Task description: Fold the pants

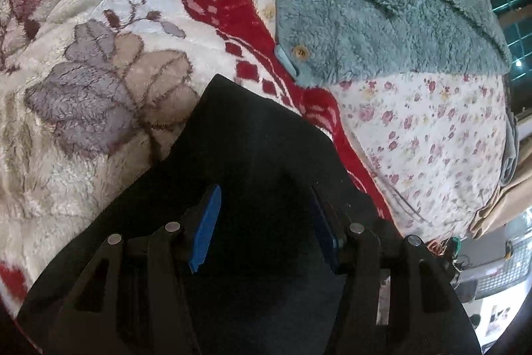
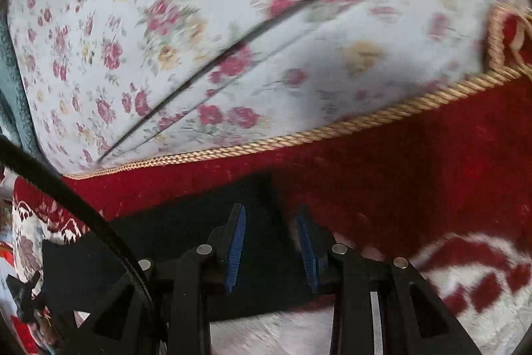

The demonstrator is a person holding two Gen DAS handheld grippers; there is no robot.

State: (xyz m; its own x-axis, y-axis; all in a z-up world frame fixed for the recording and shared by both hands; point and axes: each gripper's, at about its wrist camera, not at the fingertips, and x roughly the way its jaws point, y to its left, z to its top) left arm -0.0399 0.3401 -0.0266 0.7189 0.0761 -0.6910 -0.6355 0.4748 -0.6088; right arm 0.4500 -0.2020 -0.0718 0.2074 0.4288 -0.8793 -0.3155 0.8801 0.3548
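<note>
The black pants [image 1: 259, 138] lie on a plush blanket, with a folded corner pointing away from me in the left wrist view. My left gripper [image 1: 266, 225] hangs just over that dark cloth. Its blue pads [image 1: 206, 228] stand wide apart and press on nothing. In the right wrist view an edge of the pants [image 2: 186, 228] lies on the blanket's red border. My right gripper [image 2: 271, 243] is over that edge, open, with its blue pads [image 2: 237, 242] apart above the cloth. The view is blurred by motion.
A teal fleece garment [image 1: 382, 15] with wooden buttons lies on the floral sheet [image 1: 415, 138] beyond the pants. The leaf-patterned blanket [image 1: 83, 55] spreads to the left. Its gold cord edging [image 2: 299, 135] meets the sheet [image 2: 199, 22]. A black strap [image 2: 66, 188] crosses the lower left.
</note>
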